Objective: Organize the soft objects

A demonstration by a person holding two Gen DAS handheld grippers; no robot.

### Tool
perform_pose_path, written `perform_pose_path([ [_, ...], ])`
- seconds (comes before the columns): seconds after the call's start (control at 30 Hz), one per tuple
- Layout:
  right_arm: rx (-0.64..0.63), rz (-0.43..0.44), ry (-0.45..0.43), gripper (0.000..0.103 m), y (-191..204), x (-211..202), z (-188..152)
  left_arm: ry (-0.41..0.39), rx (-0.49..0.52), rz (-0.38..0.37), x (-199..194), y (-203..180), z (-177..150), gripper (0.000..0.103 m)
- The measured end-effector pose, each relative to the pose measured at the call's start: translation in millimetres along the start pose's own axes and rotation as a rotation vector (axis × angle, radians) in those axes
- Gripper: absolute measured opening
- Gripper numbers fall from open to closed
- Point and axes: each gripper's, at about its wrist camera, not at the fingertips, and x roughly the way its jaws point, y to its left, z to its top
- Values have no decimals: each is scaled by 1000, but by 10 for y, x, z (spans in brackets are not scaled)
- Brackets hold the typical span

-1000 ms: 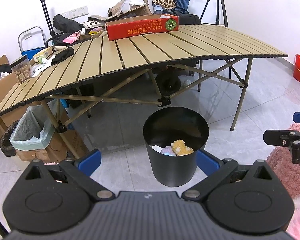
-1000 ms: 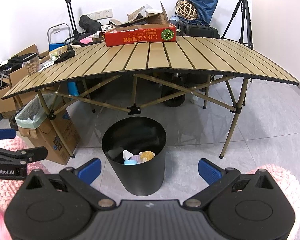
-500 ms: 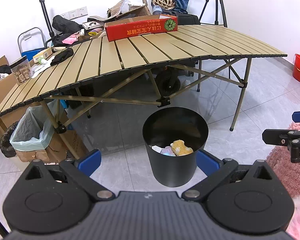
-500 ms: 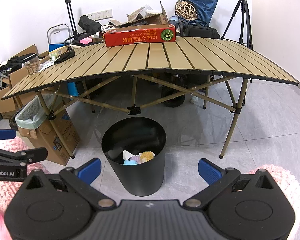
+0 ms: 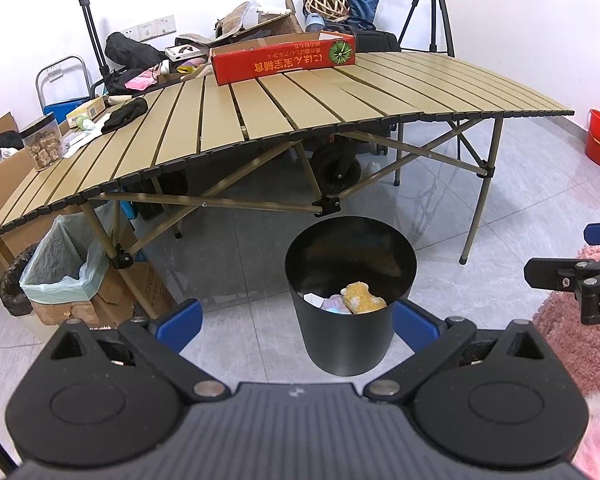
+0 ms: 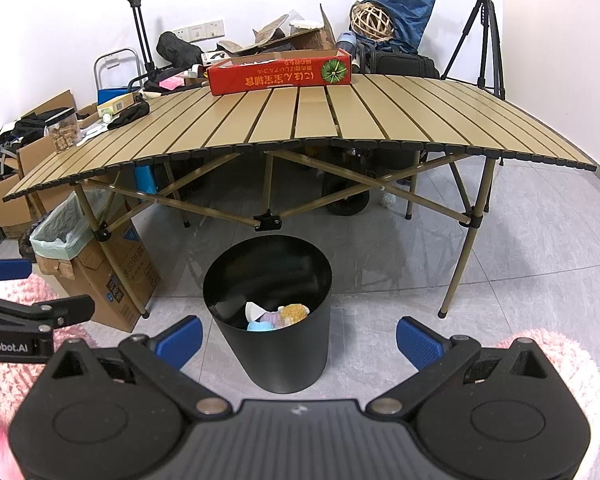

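Both wrist cameras sit low, facing the table (image 5: 300, 96) from near. They share the bin (image 5: 350, 296), seen left-of-centre from the right camera.

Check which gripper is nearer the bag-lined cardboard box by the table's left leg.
Left, likely. The left gripper has the bag-lined box ahead to its left. The right gripper sits beyond it, further right.
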Motion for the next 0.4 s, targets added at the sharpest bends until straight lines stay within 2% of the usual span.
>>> perform_pose_path([
  [0.4,0,1,1,103,0,2,-2,-9,8,-9,-13,19,-12,103],
])
